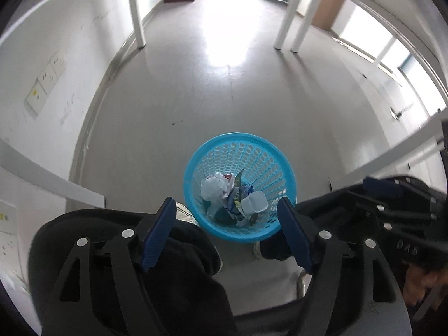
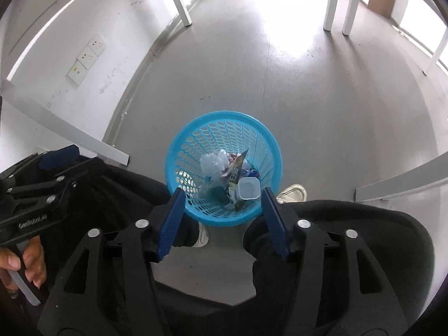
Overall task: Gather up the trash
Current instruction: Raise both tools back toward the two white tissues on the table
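A blue perforated trash basket [image 1: 260,151] stands on the grey floor between the person's feet; it also shows in the right wrist view [image 2: 196,128]. Inside lie crumpled white paper [image 1: 214,187], a printed wrapper [image 1: 238,196] and a small white plastic cup [image 1: 253,203]; the paper [image 2: 214,162] and cup [image 2: 247,187] show in the right view too. My left gripper [image 1: 226,204] hovers above the basket, open and empty. My right gripper [image 2: 222,194] is likewise above it, open and empty. The right gripper also appears at the right edge of the left wrist view [image 1: 392,193].
The person's black-trousered legs [image 1: 179,252] and white shoes [image 2: 291,191] flank the basket. White table legs [image 1: 282,22] stand farther back. A white wall with sockets [image 1: 44,81] runs along the left. Low white beams [image 2: 67,128] lie near both sides.
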Available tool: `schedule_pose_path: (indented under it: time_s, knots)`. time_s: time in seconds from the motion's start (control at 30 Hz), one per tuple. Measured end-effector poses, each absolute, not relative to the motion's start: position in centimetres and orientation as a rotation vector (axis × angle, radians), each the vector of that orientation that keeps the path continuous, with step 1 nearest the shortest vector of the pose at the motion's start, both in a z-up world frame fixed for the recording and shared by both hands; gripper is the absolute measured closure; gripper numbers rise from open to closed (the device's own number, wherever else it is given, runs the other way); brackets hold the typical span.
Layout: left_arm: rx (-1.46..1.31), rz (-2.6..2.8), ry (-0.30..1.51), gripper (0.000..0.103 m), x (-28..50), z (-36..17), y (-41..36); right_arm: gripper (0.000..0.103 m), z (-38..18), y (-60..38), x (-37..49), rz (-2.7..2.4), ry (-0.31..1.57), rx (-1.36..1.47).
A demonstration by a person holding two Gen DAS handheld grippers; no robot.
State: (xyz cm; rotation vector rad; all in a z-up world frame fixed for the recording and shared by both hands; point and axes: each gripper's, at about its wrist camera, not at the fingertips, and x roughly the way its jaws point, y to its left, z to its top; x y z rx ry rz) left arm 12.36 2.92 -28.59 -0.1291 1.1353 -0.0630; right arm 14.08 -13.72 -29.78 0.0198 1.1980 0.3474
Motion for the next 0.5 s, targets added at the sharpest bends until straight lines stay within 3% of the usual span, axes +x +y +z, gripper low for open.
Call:
schedule_pose_path:
  time_s: [0.27,0.5]
  knots:
    - [-0.086,-0.127,1.014,0.018,7.9,-23.4,2.7,0.04,-24.6,-15.1,10.4,0.347,1.088,-0.009]
    - [0.01,-0.14,0.839,0.01,4.0,-17.3,1.7,0.023,-17.6,-16.3,6.1,0.345,0.894,0.02]
